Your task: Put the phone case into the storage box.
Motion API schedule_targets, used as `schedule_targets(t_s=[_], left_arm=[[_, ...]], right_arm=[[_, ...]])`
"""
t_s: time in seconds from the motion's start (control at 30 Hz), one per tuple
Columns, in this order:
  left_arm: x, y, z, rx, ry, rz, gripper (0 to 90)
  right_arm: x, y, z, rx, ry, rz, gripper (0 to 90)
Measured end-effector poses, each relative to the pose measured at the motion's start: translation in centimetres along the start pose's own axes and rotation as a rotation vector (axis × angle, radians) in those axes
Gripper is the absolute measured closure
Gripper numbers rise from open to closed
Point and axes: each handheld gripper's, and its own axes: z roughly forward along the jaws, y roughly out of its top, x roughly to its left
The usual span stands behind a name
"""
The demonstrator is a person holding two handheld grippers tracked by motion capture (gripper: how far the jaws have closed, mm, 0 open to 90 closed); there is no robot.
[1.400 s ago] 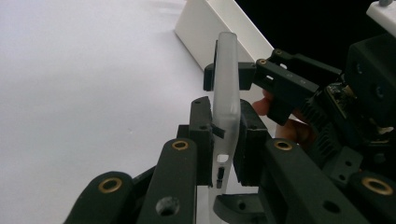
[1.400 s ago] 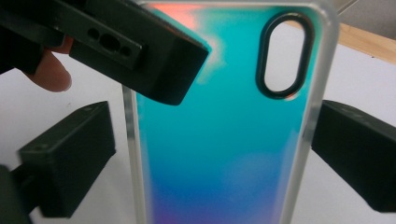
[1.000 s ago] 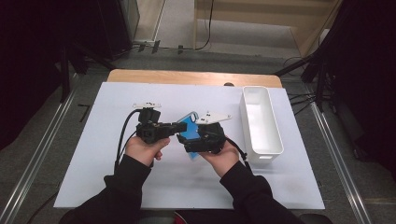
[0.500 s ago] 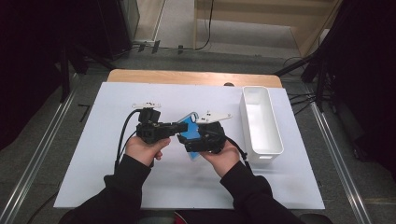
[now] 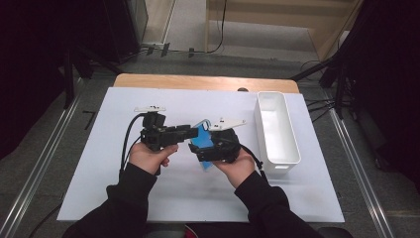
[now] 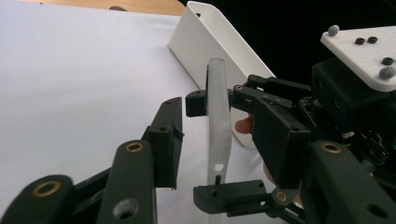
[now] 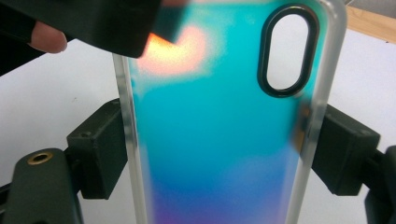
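Note:
A translucent phone case [image 7: 219,140] with a blue-to-purple sheen and an oval camera cutout is held upright above the table. My right gripper [image 7: 222,151] is shut on it, one pad on each long edge. In the high view the case [image 5: 202,136] sits between both hands at the table's middle. My left gripper [image 6: 219,135] reaches in from the left. Its jaws have just been opening and now stand on either side of the edge-on case [image 6: 218,93], with a gap showing at the near pad, so it is open.
A long white bin [image 5: 277,126] stands empty at the right of the white table sheet [image 5: 148,198], close to the right hand. A wooden table edge [image 5: 198,82] runs along the far side. Cables trail from both grippers toward the person.
The left gripper's jaws have spread apart off the phone case. Both hands and the case stay where they were.

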Motion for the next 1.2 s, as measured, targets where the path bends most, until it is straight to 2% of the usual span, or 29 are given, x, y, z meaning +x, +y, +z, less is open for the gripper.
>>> schedule_targets(t_s=[0.2, 0.3, 0.43, 0.73, 1.03, 1.2], left_arm=[[0.0, 0.1, -0.1, -0.005, -0.007, 0.0, 45.7], [0.1, 0.1, -0.1, 0.002, -0.027, 0.022, 41.1], [0.1, 0.0, 0.0, 0.012, -0.029, 0.044, 35.6], [0.1, 0.0, -0.2, 0.018, -0.036, 0.054, 33.3], [0.2, -0.2, 0.1, 0.054, -0.061, 0.084, 30.4], [0.2, -0.5, 0.3, 0.056, -0.069, 0.104, 30.3]], right_arm=[[-0.4, 0.0, -0.2, 0.001, -0.01, 0.013, 14.9], [-0.6, 0.0, -0.3, 0.002, -0.011, 0.019, 14.9], [-1.0, 0.0, -0.4, 0.002, -0.022, 0.02, 14.9], [-2.1, -0.1, -0.7, -0.001, -0.049, 0.04, 14.9], [-3.2, 0.0, -1.3, -0.007, -0.076, 0.057, 14.9], [-3.7, 0.1, -1.7, -0.02, -0.089, 0.065, 14.9]])
